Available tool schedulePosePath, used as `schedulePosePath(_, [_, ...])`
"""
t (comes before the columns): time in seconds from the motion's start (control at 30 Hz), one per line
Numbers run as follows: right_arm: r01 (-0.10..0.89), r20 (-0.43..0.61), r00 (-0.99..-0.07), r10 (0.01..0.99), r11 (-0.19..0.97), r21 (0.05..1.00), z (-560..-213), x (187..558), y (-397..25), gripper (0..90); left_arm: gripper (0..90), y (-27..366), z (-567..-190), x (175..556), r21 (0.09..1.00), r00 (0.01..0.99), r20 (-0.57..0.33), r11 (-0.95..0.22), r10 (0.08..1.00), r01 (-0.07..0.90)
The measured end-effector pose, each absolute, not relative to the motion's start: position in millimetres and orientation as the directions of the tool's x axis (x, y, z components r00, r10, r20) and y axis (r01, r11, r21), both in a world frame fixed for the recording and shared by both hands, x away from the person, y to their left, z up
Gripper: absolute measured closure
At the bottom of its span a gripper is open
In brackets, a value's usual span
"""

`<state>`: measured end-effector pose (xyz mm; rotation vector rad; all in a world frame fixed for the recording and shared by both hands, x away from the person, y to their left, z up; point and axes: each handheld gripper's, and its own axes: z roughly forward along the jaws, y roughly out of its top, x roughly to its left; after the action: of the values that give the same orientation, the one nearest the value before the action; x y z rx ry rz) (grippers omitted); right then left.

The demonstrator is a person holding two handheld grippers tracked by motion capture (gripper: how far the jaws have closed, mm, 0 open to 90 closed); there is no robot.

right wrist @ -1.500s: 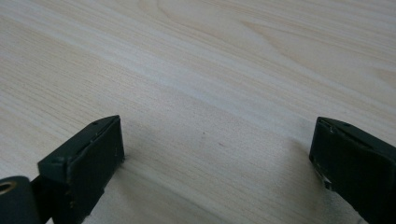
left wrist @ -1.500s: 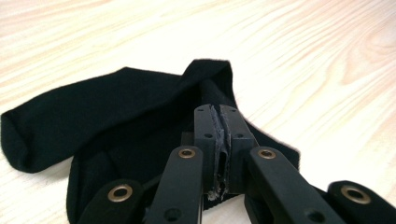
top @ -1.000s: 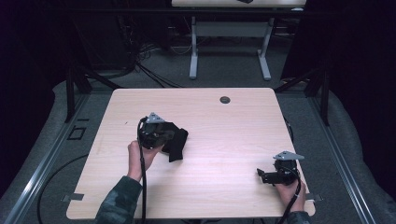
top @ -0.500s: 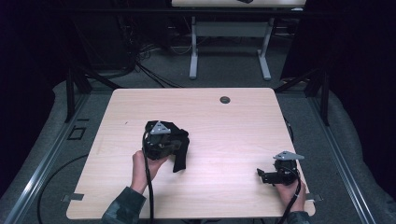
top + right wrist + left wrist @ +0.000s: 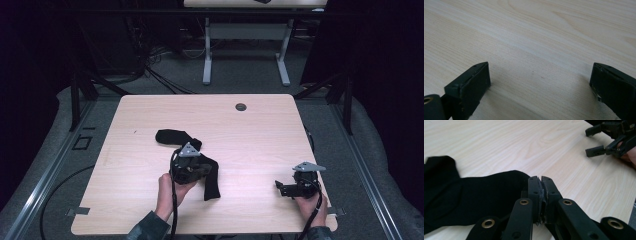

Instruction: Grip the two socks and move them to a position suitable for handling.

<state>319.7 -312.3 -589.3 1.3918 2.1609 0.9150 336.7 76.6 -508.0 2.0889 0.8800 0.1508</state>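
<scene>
Nearest the person, the right gripper [image 5: 286, 188] rests low at the tabletop's [image 5: 260, 135] near right corner, its fingers [image 5: 469, 86] spread wide apart with bare wood between them. To its left, the left gripper [image 5: 541, 195] has its fingers clenched tight on the edge of a black sock [image 5: 469, 200]. The sock lies flat near the tabletop's middle, stretching from the left gripper's hand [image 5: 172, 192] away toward the far left. Farther off, a small dark grommet [image 5: 241, 106] sits near the far edge.
</scene>
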Motion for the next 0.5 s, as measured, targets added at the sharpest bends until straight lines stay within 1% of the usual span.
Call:
schedulePosePath(0.1, [0.639, 0.010, -0.417, 0.909, 0.286, 0.714, -589.3, 319.7, -312.3, 2.7, 85.5, 68.5, -522.2, 336.3, 0.734, 0.737, -0.226, -0.386, 0.637, 0.559])
schedulePosePath(0.17, [0.639, 0.009, -0.417, 0.909, 0.286, 0.714, -589.3, 319.7, -312.3, 2.7, 80.7, 65.8, -529.5, 337.7, 0.721, 0.738, -0.236, -0.395, 0.632, 0.570])
schedulePosePath(0.2, [0.639, 0.009, -0.417, 0.909, 0.286, 0.714, -589.3, 319.6, -312.3, 2.7, 75.4, 64.7, -533.3, 338.3, 0.713, 0.733, -0.241, -0.396, 0.636, 0.579])
schedulePosePath(0.23, [0.640, 0.009, -0.416, 0.909, 0.286, 0.714, -589.3, 319.6, -312.2, 2.8, 65.9, 65.4, -535.9, 339.2, 0.706, 0.728, -0.245, -0.397, 0.640, 0.587])
schedulePosePath(0.27, [0.639, 0.007, -0.413, 0.911, 0.284, 0.715, -589.4, 319.5, -312.0, 2.9, 62.0, 67.9, -537.6, 340.0, 0.708, 0.724, -0.255, -0.386, 0.641, 0.592])
schedulePosePath(0.33, [0.638, 0.008, -0.413, 0.911, 0.283, 0.716, -589.4, 319.4, -311.9, 2.9, 47.4, 74.6, -535.8, 340.8, 0.718, 0.709, -0.254, -0.363, 0.657, 0.593])
schedulePosePath(0.4, [0.639, 0.008, -0.411, 0.912, 0.282, 0.716, -589.4, 319.2, -311.7, 3.1, 42.1, 85.4, -530.8, 342.4, 0.734, 0.701, -0.249, -0.342, 0.669, 0.587])
schedulePosePath(0.47, [0.641, 0.009, -0.412, 0.911, 0.283, 0.713, -589.1, 319.3, -311.8, 3.1, 35.0, 97.5, -525.6, 345.5, 0.747, 0.684, -0.221, -0.330, 0.695, 0.577])
schedulePosePath(0.5, [0.643, 0.010, -0.413, 0.911, 0.284, 0.711, -588.9, 319.4, -312.0, 3.1, 33.8, 104.1, -523.5, 347.8, 0.752, 0.671, -0.215, -0.319, 0.709, 0.577])
